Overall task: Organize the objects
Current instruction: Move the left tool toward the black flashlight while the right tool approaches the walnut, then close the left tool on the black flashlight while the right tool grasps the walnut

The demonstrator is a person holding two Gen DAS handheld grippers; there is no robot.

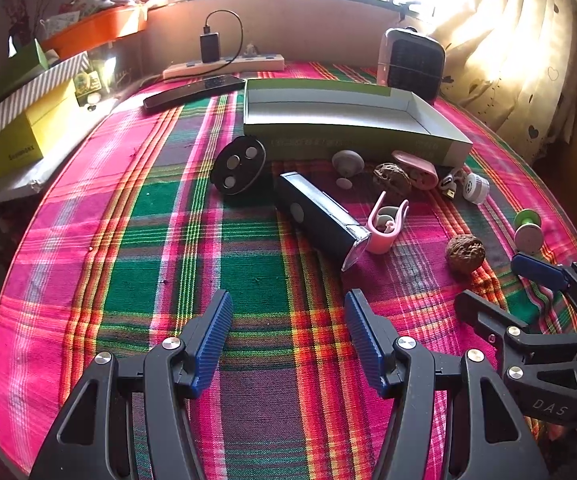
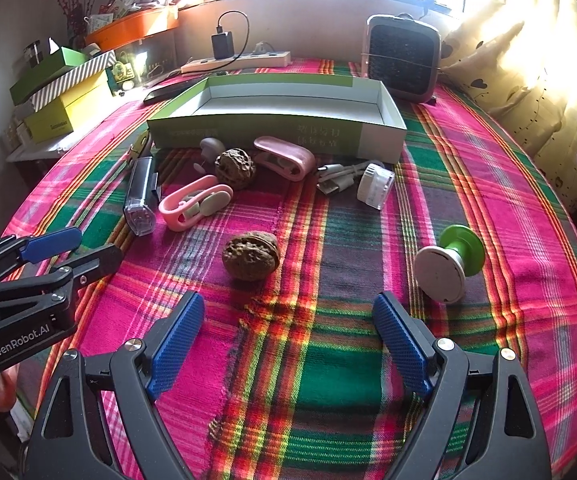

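Left gripper [image 1: 288, 340]: jaws spread apart, holding nothing, poised over bare plaid tablecloth [image 1: 128, 240]; I see its blue pads facing each other with cloth between them. Right gripper [image 2: 288, 344]: likewise spread wide and holding nothing, a walnut [image 2: 251, 255] lying on the cloth just ahead of its fingertips, not touched. Green-sided open box [image 2: 280, 136]: far side of the table, interior white, nothing visible inside from my views. Items strewn in front of the box, all resting on the cloth: second walnut [image 2: 235, 168] near the box wall; pink clip-like piece [image 2: 286, 157] just beside that walnut; another pink clip [image 2: 194, 202] lying nearer me, close against the black flashlight-like bar [image 1: 320, 220], which lies on its side with its clear end toward the left gripper; black round disc [image 1: 238, 165] with three pale spots, leaning near the box's left corner; small grey knob [image 1: 347, 162] by the box front; white USB cable and round white adapter [image 2: 376, 186] to the right of the pink piece; green-and-white spool [image 2: 450, 260] lying on its side, right of the near walnut and well apart from the cluster. Background: small fan heater [image 2: 402, 60], power strip [image 2: 236, 62] with a black charger plugged in, stacked boxes [image 2: 64, 88] at left.
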